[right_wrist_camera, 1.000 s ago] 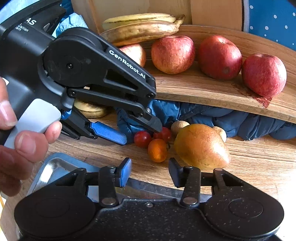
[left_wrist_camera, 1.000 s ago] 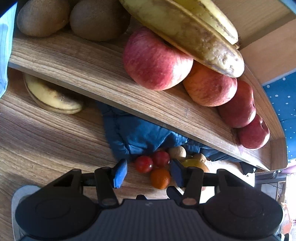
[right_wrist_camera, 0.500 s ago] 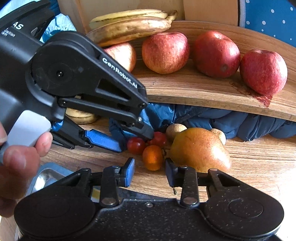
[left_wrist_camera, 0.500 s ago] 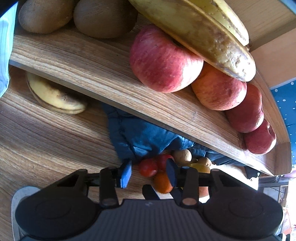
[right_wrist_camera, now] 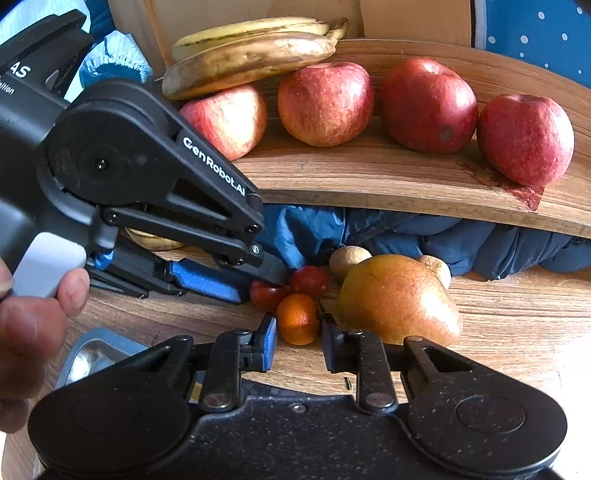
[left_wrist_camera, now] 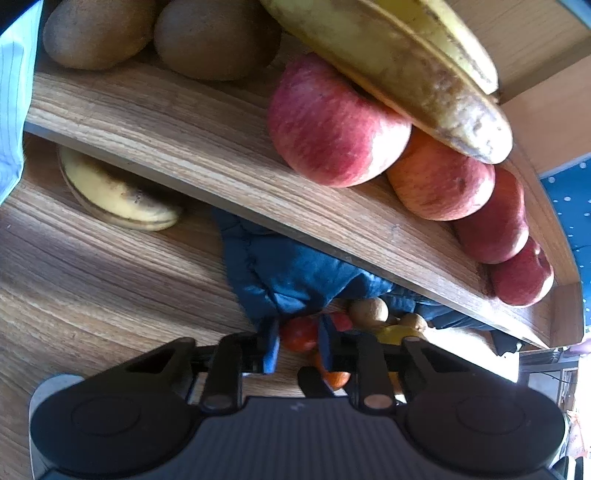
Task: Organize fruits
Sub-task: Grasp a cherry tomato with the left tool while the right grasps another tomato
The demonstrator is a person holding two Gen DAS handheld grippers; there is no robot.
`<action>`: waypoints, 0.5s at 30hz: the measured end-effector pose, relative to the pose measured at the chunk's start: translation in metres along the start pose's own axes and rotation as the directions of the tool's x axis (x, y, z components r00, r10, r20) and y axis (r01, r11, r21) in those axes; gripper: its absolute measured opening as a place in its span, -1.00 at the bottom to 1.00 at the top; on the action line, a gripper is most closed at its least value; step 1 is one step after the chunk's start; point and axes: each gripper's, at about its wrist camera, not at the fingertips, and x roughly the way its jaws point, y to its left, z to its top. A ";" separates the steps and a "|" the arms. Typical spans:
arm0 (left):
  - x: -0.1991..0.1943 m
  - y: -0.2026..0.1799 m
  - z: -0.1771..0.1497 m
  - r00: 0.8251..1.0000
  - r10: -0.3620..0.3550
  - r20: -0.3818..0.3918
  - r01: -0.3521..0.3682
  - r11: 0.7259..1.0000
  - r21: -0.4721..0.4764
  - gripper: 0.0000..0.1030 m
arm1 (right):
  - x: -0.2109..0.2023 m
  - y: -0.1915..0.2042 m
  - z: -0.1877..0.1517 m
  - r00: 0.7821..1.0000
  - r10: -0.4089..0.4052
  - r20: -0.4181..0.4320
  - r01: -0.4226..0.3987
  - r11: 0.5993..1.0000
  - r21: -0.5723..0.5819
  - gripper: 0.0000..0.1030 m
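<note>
Strong sunlight from the right, hard shadows under the shelf (right_wrist_camera: 369, 177), fisheye bending at edges, slight softness.

I am working in what looks like a home: a curved wood-grain shelf (right_wrist_camera: 369, 177) carries a row of red apples (right_wrist_camera: 428, 105) and spotted yellow bananas (right_wrist_camera: 251, 59). Below it, a wood-grain tabletop (right_wrist_camera: 517, 321) bears a crumpled blue quilted garment (right_wrist_camera: 424, 236), and blue white-dotted fabric (right_wrist_camera: 535, 29) hangs behind.
</note>
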 end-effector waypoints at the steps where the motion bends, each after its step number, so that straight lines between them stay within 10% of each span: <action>1: -0.001 0.000 -0.001 1.000 0.003 0.000 -0.003 1.000 0.006 -0.57 | -0.001 0.000 -0.001 1.000 0.000 0.001 0.000 1.000 -0.002 -0.49; 15: -0.010 0.003 -0.016 1.000 -0.008 -0.004 0.008 1.000 0.019 -0.59 | -0.022 0.009 -0.005 0.999 -0.028 0.027 0.028 1.000 0.001 -0.49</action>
